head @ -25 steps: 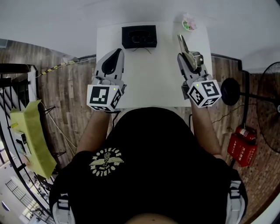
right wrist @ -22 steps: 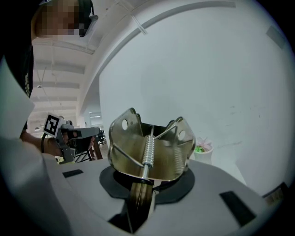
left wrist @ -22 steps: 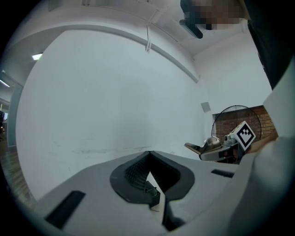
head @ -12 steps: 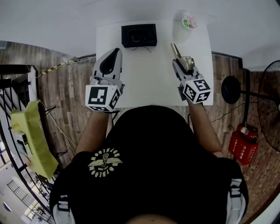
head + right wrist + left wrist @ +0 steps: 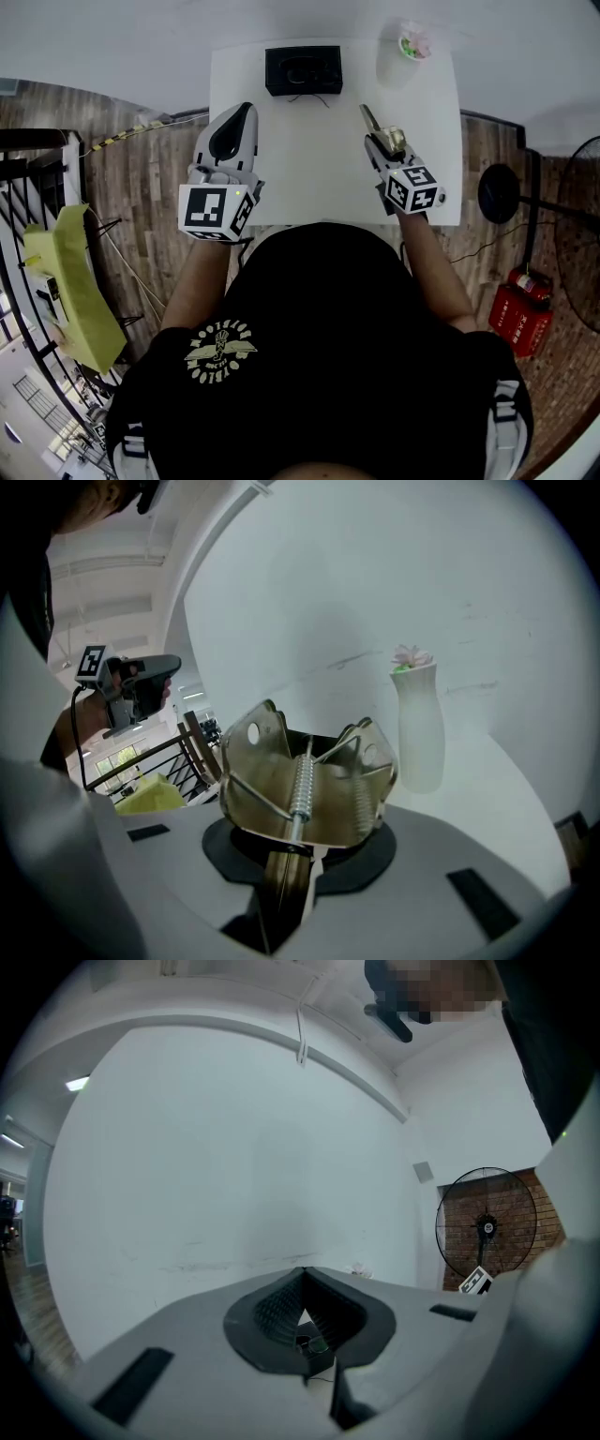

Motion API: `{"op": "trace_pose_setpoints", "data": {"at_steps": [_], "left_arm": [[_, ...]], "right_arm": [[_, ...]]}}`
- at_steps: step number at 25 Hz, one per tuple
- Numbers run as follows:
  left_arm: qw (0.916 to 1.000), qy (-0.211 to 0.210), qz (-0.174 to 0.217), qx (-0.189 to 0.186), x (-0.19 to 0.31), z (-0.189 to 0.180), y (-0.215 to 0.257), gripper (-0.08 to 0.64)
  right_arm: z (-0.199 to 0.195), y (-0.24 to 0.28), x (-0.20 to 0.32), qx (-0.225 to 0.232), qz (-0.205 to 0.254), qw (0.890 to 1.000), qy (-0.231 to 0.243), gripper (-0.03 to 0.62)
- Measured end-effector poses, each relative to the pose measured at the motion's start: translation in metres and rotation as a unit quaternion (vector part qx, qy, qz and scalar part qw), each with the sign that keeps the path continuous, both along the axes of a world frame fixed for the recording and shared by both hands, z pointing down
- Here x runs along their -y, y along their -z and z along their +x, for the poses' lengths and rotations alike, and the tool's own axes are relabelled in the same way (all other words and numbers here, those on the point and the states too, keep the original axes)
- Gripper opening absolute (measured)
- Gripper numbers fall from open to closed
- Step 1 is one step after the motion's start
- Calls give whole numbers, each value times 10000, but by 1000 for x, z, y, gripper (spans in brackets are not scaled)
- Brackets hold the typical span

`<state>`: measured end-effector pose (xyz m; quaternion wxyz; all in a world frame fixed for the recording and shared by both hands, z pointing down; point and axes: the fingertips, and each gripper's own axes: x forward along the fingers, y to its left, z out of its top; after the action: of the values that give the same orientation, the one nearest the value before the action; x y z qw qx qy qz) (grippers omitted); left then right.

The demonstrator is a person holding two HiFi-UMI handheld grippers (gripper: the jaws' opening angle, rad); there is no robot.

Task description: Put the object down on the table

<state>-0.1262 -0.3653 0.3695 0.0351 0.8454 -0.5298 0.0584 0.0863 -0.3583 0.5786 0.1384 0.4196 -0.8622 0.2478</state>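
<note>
Hovering over white table [image 5: 309, 178], both grippers held forward, well apart. Left gripper [image 5: 302, 1277] aimed at wall, jaws shut together, nothing gripped. Right gripper [image 5: 298, 860] clamped on metal spring clip [image 5: 302, 780], held over table near vase [image 5: 419, 726]; contact with tabletop not discernible. Clip's lower end hidden between pads. Coil spring seen only in right gripper view; black box [image 5: 302, 70] shown whole only in head view.

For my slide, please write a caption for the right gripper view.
Right gripper shut on a metal spring clip; a white flower vase stands on the table behind.
</note>
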Motion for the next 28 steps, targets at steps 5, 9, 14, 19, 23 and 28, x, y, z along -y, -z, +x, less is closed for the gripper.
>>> {"op": "trace_pose_setpoints", "data": {"at_steps": [5,9,14,19,23,28], "left_arm": [[10000,-1,-38,33,-3,-1,-3,7],[10000,-18,-85,19,-6,1,-5,6],[10000,-29,-89,7,-6,2,-6,7],[9999,-82,-75,28,-4,7,-7,6],[9998,-160,-68,44,-1,15,-10,6],[9995,-277,-126,40,-1,23,-16,6]], "right_arm": [[-1,-30,-1,-66,-275,9996,20,75],[-1,-47,-1,-68,-463,9989,-5,75],[0,-76,-2,-193,-713,9973,28,75],[0,-101,-5,-230,-967,9950,1,75],[2,-116,-6,-221,-1150,9931,-60,75],[-2,-135,-10,-473,-1281,9906,78,75]]}}
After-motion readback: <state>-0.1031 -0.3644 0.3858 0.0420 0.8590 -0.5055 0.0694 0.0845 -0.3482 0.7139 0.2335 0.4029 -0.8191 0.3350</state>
